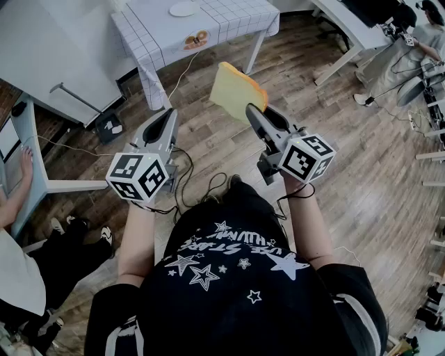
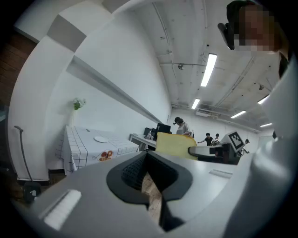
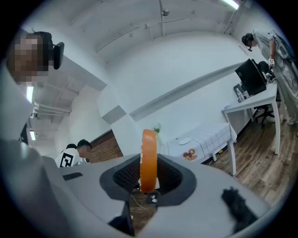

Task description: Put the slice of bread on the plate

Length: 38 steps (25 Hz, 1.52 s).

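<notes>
My right gripper [image 1: 254,112] is shut on a slice of bread [image 1: 236,90], pale yellow with an orange crust, and holds it upright in the air over the wooden floor. In the right gripper view the slice [image 3: 148,160] stands edge-on between the pads. A white plate [image 1: 183,9] lies on a table with a checked cloth [image 1: 229,17], well ahead of both grippers. My left gripper [image 1: 165,117] hovers to the left of the bread, its jaws a little apart with nothing between them; floor shows through the gap. From the left gripper view [image 2: 150,169] I also see the bread [image 2: 174,144] and plate [image 2: 100,139].
A round orange-and-brown item [image 1: 196,39] lies on the cloth in front of the plate. A white desk [image 1: 49,49] stands at the left with a person's hand [image 1: 26,161] nearby. Another desk [image 1: 348,21] and a seated person [image 1: 400,49] are at the right. Cables [image 1: 198,188] trail on the floor.
</notes>
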Tool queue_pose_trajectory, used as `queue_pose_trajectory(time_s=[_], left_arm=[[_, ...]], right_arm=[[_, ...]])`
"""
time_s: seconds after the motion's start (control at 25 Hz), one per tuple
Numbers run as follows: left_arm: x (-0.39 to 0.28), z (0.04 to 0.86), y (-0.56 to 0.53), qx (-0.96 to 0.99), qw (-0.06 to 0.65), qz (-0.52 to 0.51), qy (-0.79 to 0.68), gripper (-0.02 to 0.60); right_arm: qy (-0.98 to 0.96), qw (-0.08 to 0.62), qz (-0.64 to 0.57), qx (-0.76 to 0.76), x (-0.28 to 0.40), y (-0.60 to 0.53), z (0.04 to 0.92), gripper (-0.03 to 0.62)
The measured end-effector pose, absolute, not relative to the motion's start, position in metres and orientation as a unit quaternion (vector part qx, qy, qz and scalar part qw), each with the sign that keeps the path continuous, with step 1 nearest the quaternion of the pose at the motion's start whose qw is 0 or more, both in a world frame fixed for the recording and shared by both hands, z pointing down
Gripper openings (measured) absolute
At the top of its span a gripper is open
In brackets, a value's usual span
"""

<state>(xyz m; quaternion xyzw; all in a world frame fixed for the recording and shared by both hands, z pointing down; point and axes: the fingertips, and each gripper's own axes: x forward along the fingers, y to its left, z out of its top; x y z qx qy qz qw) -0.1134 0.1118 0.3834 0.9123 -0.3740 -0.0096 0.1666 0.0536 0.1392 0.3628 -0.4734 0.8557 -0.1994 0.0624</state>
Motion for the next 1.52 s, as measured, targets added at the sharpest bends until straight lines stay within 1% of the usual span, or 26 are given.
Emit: queue_pose_trajectory(time_s=[0.64,1.04,1.52], left_arm=[[-0.127,0.388,0.112,0.915,0.152,0.004,-0.374,0.006],[-0.135,0.393,0.111,0.911,0.167,-0.003,-0.377,0.006],[-0.153,0.395,0.078,0.897,0.162,0.003,-0.411,0.006]], right_arm=[[0.864,0.037,-0.195,-0.462,0.027,0.132,0.369,0.097],[0.86,0.016,-0.191,-0.472,0.028,0.126,0.37,0.097],[0.857,0.021,-0.201,-0.474,0.04,0.064,0.375,0.097]])
